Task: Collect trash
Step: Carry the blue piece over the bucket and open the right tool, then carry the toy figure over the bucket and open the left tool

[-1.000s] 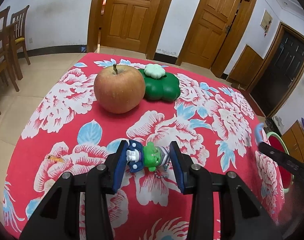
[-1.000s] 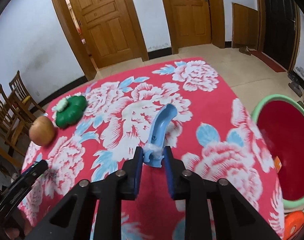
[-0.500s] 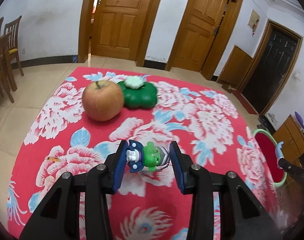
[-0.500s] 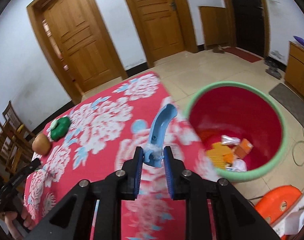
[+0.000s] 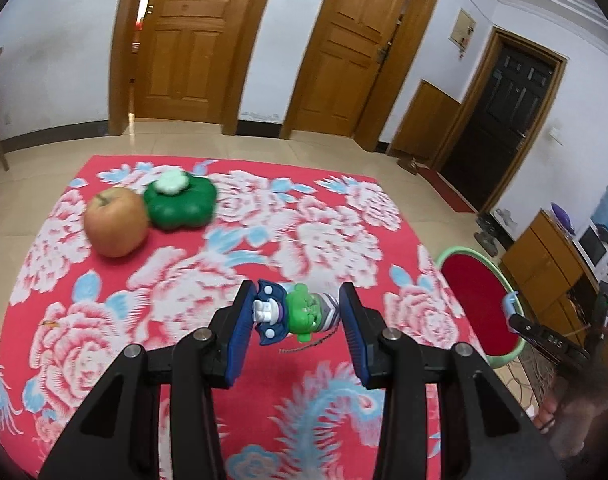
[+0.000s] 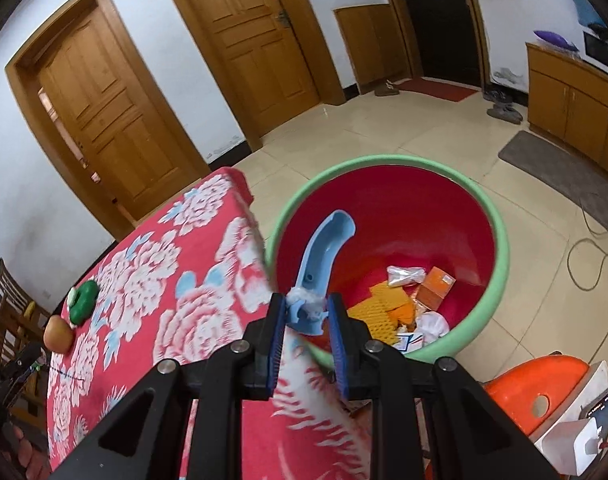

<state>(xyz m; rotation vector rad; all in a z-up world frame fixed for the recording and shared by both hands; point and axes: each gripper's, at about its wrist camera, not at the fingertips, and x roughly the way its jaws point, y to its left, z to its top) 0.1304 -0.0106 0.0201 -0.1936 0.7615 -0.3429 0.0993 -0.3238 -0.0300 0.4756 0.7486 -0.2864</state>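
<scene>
My left gripper (image 5: 295,320) is shut on a small green-faced toy figure (image 5: 293,313) with a blue hat and a dangling chain, held above the red floral tablecloth (image 5: 207,288). My right gripper (image 6: 306,318) is shut on a curved light-blue plastic piece (image 6: 322,258) with a bit of white wrap at its base. It holds the piece over the near rim of the red bin with a green rim (image 6: 492,216), beside the table's right edge. The bin holds orange and white scraps (image 6: 408,304). The bin also shows in the left wrist view (image 5: 470,292).
An apple (image 5: 115,222) and a green clover-shaped box (image 5: 181,202) sit at the table's far left. An orange stool (image 6: 544,376) stands right of the bin. Wooden doors, chairs (image 6: 7,312) and a cabinet (image 6: 572,104) line the room.
My right gripper has carried the blue piece from over the table to the right, over the bin. My left gripper has lifted and drawn back with the toy figure.
</scene>
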